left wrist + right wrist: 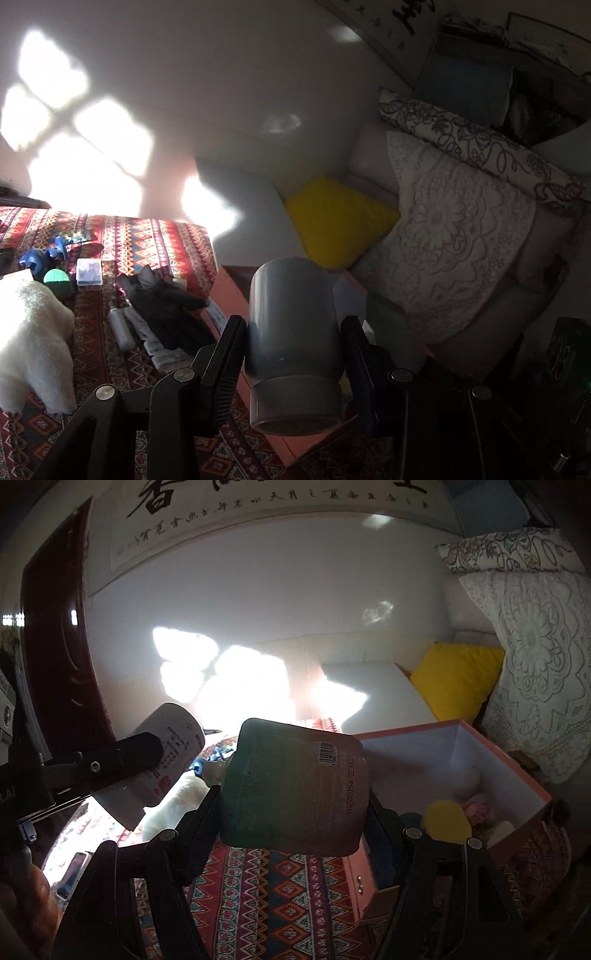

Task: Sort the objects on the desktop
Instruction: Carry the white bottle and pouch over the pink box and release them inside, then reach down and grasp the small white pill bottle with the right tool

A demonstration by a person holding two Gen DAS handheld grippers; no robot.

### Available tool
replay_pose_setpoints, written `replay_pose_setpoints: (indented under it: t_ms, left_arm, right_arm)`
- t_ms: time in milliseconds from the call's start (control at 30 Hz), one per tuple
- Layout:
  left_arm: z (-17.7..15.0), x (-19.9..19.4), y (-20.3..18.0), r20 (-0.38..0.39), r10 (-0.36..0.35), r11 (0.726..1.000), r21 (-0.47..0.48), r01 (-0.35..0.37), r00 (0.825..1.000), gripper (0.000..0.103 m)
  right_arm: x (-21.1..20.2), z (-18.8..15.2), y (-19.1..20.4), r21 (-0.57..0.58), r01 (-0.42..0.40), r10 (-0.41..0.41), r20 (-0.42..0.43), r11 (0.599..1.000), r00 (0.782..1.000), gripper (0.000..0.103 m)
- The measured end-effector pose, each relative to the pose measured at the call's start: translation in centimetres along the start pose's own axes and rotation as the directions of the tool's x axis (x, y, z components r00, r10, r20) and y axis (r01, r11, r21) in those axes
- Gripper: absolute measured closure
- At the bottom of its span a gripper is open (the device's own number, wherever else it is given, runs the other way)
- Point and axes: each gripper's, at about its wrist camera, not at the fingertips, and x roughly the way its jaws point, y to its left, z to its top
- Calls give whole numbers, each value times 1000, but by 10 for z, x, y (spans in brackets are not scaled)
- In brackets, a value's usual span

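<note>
The pink box (480,760), open at the top, is the landmark here; it stands on the bench (273,893) under a red patterned cloth, with soft toys lying inside it, among them a round yellow one (445,821).

Far to the left of the box, in the left wrist view, a white plush toy (29,332) lies at the cloth's edge. Nearer the box come a blue toy (35,258), a green ball (57,280) and a small clear case (88,271), then a silver tube (120,330) and a dark glove (166,306) lying just beside the box's left wall.

The left tool (291,354) is clamped on a grey bottle (291,321), cap toward the camera, held in the air over the box's near left corner; both pads press its sides. From the right wrist view the same bottle shows its printed label, up and left of the box.

The right tool (293,823) is clamped on a green pouch (295,786) with a barcode and a white spout at its left, held just left of the box's opening and above the cloth.

Right of the box lie a yellow cushion (456,679) and lace-patterned pillows (539,664).
</note>
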Motion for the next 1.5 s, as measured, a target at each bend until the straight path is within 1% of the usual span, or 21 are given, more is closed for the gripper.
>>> replay_pose_setpoints:
  t_ms: [100,167,367,433,533,633,700,767,800,867,900,967,1000,1067,1133,1167,1200,1267,1367,1433,1500]
  left_arm:
    - [4,13,-15,-6,-28,1000,12,28,1000,57]
    - [6,22,-25,-8,-39,999,26,39,999,57]
    - [11,54,-52,-32,-79,995,54,80,996,60]
    - [12,66,-60,-42,-93,993,64,96,995,65]
    - [17,90,-69,-63,-125,990,63,129,990,65]
    - [23,127,-73,-103,-143,987,57,149,984,65]
    - [24,158,-70,-145,-117,991,55,126,983,65]
    - [23,183,-60,-195,-70,996,35,78,978,65]
    - [21,188,-52,-208,-61,998,15,66,976,65]
    - [18,190,-41,-206,-30,999,7,32,978,65]
    - [15,189,-37,-202,-14,1000,10,17,979,65]
    - [10,187,-30,-204,7,1000,19,-3,979,65]
    - [7,184,-26,-204,15,1000,18,-12,979,65]
    - [-2,175,-19,-201,40,999,25,-36,979,65]
    - [-18,162,-12,-209,58,998,32,-52,976,58]
    - [-29,154,-6,-223,69,997,34,-63,972,49]
    - [-47,146,2,-250,82,997,33,-76,965,43]
    - [-82,129,20,-305,111,994,27,-108,946,42]
    - [-132,102,62,-390,174,980,-22,-198,904,42]
    - [-155,80,90,-430,205,965,-60,-254,880,42]
    - [-166,59,111,-440,236,951,-79,-299,867,42]
  right_arm:
    - [-14,3,-19,12,65,-65,48,998,997,29]
    - [-23,6,-34,20,109,-110,82,994,991,29]
    - [-47,12,-73,43,229,-233,167,973,958,29]
    - [-52,13,-86,53,254,-260,185,966,948,29]
    - [-50,14,-103,66,284,-291,181,957,939,29]
    - [-42,18,-123,97,295,-309,184,950,933,29]
    - [-25,23,-137,103,315,-329,176,944,928,29]
    - [-2,28,-154,121,291,-306,130,949,943,29]
    - [10,31,-162,130,279,-293,107,951,950,29]
    - [45,30,-171,87,219,-219,-11,972,976,26]
    - [62,26,-175,90,211,-205,-73,973,976,19]
    - [78,18,-181,93,227,-214,-131,969,968,9]
    - [86,13,-184,93,235,-219,-160,967,963,9]
    - [87,10,-186,99,248,-231,-161,964,960,8]
    - [84,9,-187,108,250,-232,-157,962,960,8]
    - [82,8,-187,112,249,-230,-155,962,961,8]
    - [80,7,-187,117,247,-228,-153,962,961,8]
    - [68,3,-183,130,240,-222,-137,962,965,8]
    - [44,2,-178,137,247,-236,-92,959,967,8]
    - [30,3,-177,140,226,-217,-73,964,973,8]
    - [15,-1,-169,109,228,-224,-45,968,974,8]
